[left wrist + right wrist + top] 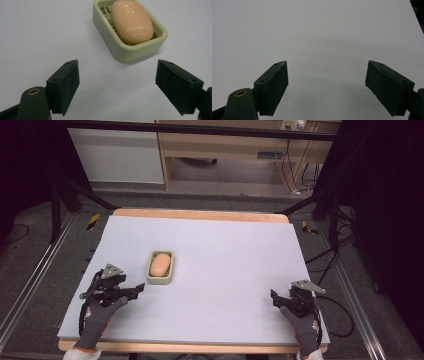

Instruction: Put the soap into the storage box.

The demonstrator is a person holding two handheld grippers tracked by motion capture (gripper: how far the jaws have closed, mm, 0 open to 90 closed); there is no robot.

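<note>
1. Peach soap [160, 264] sits in green dish [161, 267] on desk [225, 265]; left tongs [142, 288] just beside it, right tongs [273, 296] well apart.
2. Left gripper view: left tongs wide open, empty, dish ahead.
3. Right gripper view: right tongs wide open, nothing held.

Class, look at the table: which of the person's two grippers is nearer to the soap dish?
Left. The left gripper sits just short of the soap dish, jaws open toward it, not touching. The right gripper is far across the table, near its right front corner.
</note>
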